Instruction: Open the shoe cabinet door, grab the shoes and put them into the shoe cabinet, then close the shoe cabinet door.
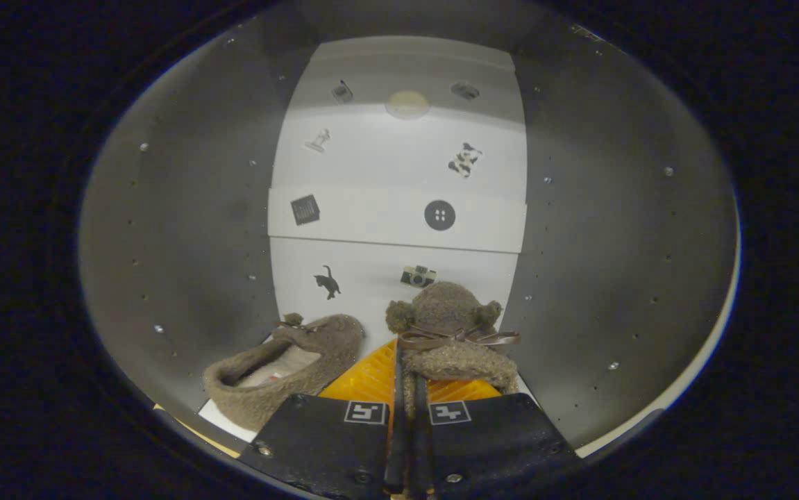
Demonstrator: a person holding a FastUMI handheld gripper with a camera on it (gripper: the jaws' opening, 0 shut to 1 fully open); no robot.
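Observation:
I am looking into the shoe cabinet, with its white back wall (399,153) straight ahead. My gripper (409,371) is shut on the rim of a fuzzy brown shoe (451,312) that has a brown ribbon bow and pompoms. This shoe stands just ahead of the fingers, toe toward the back wall. I cannot tell whether it rests on the cabinet floor. The second brown shoe (288,368) lies on the floor to the left of the fingers, its opening facing me.
Grey side walls (184,250) dotted with small holes close in on the left and right. A white shelf front (371,219) crosses the back wall at mid height. Small picture stickers sit on the back wall.

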